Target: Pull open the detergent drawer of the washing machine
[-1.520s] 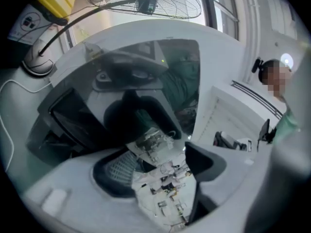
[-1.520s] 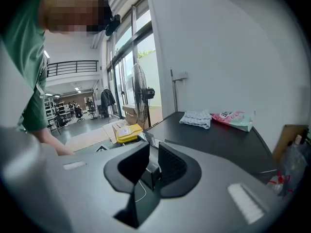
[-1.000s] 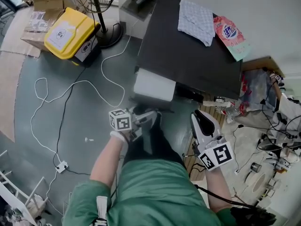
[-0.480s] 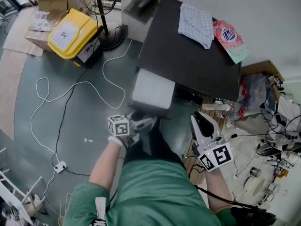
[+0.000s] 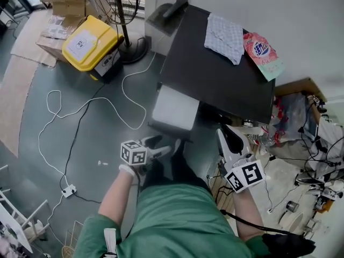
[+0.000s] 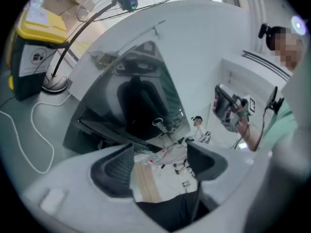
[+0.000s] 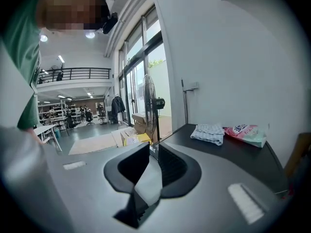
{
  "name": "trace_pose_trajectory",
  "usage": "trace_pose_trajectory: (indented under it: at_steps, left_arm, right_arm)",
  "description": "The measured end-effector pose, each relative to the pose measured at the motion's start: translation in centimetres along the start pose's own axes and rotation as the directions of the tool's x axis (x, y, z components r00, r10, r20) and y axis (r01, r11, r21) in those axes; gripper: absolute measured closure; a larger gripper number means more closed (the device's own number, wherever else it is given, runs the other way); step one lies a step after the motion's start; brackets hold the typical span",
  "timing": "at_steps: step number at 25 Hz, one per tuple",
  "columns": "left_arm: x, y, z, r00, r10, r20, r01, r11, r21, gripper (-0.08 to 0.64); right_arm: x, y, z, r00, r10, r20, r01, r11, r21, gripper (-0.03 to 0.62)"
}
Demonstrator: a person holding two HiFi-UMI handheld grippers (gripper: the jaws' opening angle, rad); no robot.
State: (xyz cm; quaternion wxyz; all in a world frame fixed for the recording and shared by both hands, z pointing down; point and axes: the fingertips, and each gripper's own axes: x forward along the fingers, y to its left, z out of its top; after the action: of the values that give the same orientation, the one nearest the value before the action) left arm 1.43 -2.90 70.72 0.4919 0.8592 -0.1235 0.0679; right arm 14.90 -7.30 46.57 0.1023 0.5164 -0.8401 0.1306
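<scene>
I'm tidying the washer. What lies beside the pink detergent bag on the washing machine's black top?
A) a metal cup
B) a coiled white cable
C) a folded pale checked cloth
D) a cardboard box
C: a folded pale checked cloth lies on the washing machine's black top, right beside the pink detergent bag.

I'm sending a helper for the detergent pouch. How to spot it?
Find the dark-topped washing machine against the white wall. On its top lies the detergent pouch beside a pale checked cloth. It alone is pink with a green edge.
</scene>
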Motion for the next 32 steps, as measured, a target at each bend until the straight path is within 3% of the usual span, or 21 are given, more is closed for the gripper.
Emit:
trace_pose_trajectory:
  at_steps: [3,6,9,11,14,17,19,24,28,32]
  left_arm:
    - [-2.4,-0.8,1.5,0.997,0.07,0.04,-0.072,0.996,0.054,0.232]
    - [-5.2,-2.4,4.8,0.983,0.121,0.14,-0.135,0.986,0.097,0.256]
    - [-8.7,-4.1,10.3,0.942,0.192,0.274,-0.239,0.959,0.149,0.276]
    - [-10.7,-5.0,14.3,0.895,0.272,0.355,-0.358,0.911,0.204,0.287]
    - [-12.8,-6.8,19.7,0.809,0.374,0.453,-0.527,0.804,0.277,0.313]
    - [-13.6,-9.2,23.9,0.744,0.429,0.512,-0.627,0.712,0.315,0.35]
    - [-13.4,-11.2,25.9,0.732,0.426,0.532,-0.65,0.67,0.358,0.367]
    - [-11.9,-16.4,29.8,0.727,0.359,0.586,-0.657,0.612,0.44,0.387]
    - [-11.3,-19.4,32.2,0.719,0.311,0.621,-0.652,0.612,0.448,0.388]
    - [-11.1,-21.7,34.4,0.697,0.283,0.659,-0.67,0.584,0.458,0.388]
  right_arm:
    - [0.3,-0.9,0.8,0.999,-0.018,0.03,0.017,1.0,0.021,0.543]
    - [0.5,-2.2,2.0,0.998,-0.03,0.062,0.026,0.998,0.061,0.543]
    - [1.0,-3.2,3.9,0.994,-0.042,0.097,0.036,0.998,0.058,0.543]
    - [1.2,-3.8,5.2,0.991,-0.054,0.119,0.05,0.998,0.035,0.543]
    - [1.2,-4.4,7.1,0.986,-0.086,0.144,0.089,0.996,-0.009,0.543]
    - [1.4,-4.6,8.7,0.983,-0.11,0.148,0.118,0.992,-0.044,0.543]
    - [1.5,-4.7,9.6,0.982,-0.114,0.154,0.124,0.99,-0.061,0.543]
    - [1.5,-5.6,12.1,0.976,-0.121,0.179,0.138,0.987,-0.087,0.543]
    - [1.1,-6.6,13.8,0.969,-0.129,0.213,0.149,0.986,-0.081,0.543]
    - [0.8,-7.3,15.8,0.959,-0.123,0.253,0.147,0.986,-0.079,0.543]
